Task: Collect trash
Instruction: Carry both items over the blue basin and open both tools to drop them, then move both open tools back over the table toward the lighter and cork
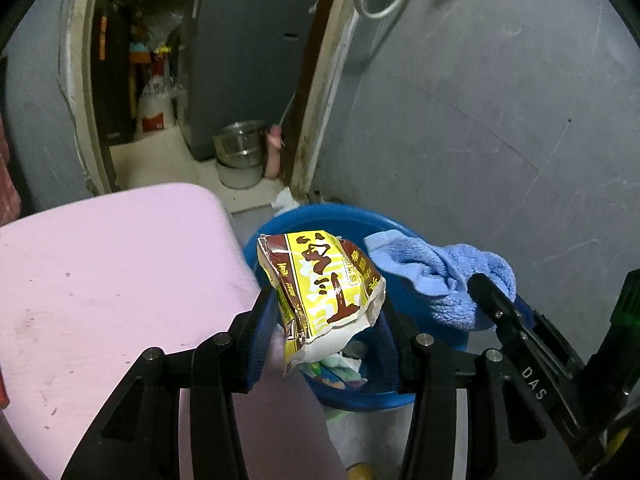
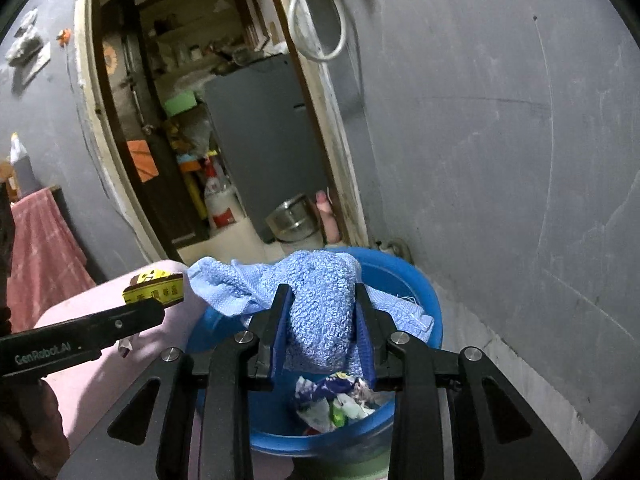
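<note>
A crumpled yellow and brown snack packet (image 1: 320, 288) hangs over the near-left rim of a blue bin (image 1: 320, 216), and my left gripper (image 1: 326, 308) is shut on it. My right gripper (image 2: 322, 300) is shut on a light blue cloth (image 2: 320, 280), held above the same bin (image 2: 424, 292). The bin holds several scraps of wrappers (image 2: 336, 404) at its bottom. In the left wrist view the cloth (image 1: 432, 272) and right gripper (image 1: 486, 286) sit to the right of the packet. In the right wrist view the packet (image 2: 156, 284) and left gripper (image 2: 152, 312) show at the left.
A pink tabletop (image 1: 100, 280) lies left of the bin. A grey wall (image 1: 500, 140) stands close behind and to the right. An open doorway (image 1: 192, 80) behind the bin leads to a cluttered room with a steel pot (image 1: 240, 144) on the floor.
</note>
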The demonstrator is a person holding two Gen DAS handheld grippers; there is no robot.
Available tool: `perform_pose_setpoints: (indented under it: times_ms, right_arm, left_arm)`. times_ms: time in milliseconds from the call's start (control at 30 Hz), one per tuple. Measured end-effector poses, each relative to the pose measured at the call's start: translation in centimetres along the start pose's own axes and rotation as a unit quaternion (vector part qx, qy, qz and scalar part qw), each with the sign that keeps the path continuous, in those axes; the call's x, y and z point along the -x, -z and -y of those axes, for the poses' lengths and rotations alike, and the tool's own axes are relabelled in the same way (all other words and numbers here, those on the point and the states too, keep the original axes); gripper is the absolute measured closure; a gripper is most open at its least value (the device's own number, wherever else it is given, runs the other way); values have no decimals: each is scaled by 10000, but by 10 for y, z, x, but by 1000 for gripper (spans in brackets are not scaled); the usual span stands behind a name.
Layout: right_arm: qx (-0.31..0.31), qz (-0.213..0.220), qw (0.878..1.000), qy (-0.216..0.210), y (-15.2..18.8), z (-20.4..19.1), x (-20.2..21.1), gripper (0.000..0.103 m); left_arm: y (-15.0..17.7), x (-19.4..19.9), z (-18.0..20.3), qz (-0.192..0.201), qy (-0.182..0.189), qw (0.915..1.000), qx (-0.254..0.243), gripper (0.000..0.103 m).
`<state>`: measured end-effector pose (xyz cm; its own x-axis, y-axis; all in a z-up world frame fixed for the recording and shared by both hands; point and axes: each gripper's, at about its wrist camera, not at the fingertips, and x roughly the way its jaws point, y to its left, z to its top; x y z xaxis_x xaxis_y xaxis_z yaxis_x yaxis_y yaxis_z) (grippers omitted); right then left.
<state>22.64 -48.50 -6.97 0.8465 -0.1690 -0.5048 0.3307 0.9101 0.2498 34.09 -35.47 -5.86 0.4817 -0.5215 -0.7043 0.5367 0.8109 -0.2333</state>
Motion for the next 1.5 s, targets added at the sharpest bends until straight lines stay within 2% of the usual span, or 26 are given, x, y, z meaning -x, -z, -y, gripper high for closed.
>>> perform_pose_setpoints:
  times_ms: [233,467,533,633,767,833,933,1067,1233,1400,1500]
  right_arm:
    - [-89,-223,9997,-23,1,6,-13,71]
    - [-120,-138,9998,-97,-3,5,-10,68]
    - [-117,-82,9999,-97,-4,4,-8,63]
    - [-141,26,9998,-97,-6,5,-2,59]
    - [-128,201,9997,-107,-12,4,8,54]
    - [-85,310,9994,-113,-15,2,15,51]
    - [3,533,9985,-136,-21,-5,31,49]
    - [114,851,9961,-188,-28,-16,54,32]
    - [221,1147,9925,-373,-35,-39,81,24]
    - [370,1375,9881,-572,-41,-65,107,9]
    - [456,1488,9855,-682,-43,-80,120,0]
  left_arm:
    - [3,-14,-4,-246,102,9995,193,60]
    - [2,-10,-6,-288,146,9991,286,57]
    - [1,-9,-5,-234,169,9992,290,53]
    - [0,-4,-6,-152,193,9992,331,52]
    - [-1,14,-10,142,191,9990,382,51]
    - [-1,28,-12,358,170,9983,417,45]
    - [-2,52,-18,751,111,9959,489,41]
    - [-5,86,-25,1151,-35,9924,428,36]
    - [-4,132,-36,1669,-308,9850,312,26]
    - [4,174,-52,2048,-519,9767,368,16]
    - [12,197,-63,2234,-640,9717,418,13]
